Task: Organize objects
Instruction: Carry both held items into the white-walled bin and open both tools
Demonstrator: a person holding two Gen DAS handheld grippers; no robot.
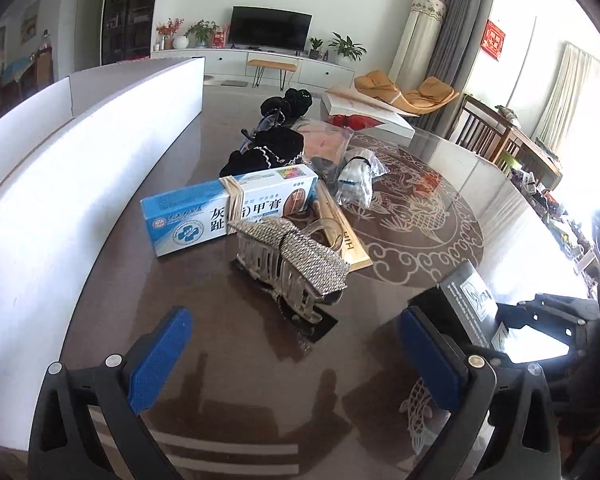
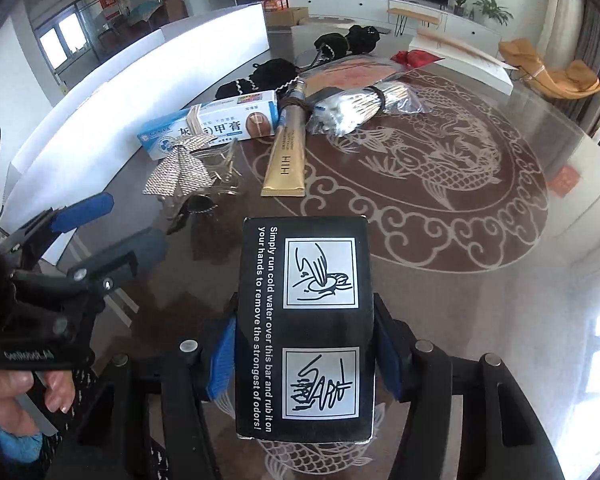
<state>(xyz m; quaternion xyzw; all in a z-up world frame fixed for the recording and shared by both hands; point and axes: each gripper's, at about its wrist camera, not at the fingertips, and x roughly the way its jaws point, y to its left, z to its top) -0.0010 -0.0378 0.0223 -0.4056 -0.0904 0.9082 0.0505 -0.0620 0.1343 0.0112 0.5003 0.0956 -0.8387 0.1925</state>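
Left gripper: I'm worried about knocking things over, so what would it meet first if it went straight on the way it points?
Probably the sparkly hair clip, lying straight ahead of the open left gripper on the table. Depth is hard to judge.

I'm seeing the black box hiding my right gripper's pads; lower frame edge cutting both arms.
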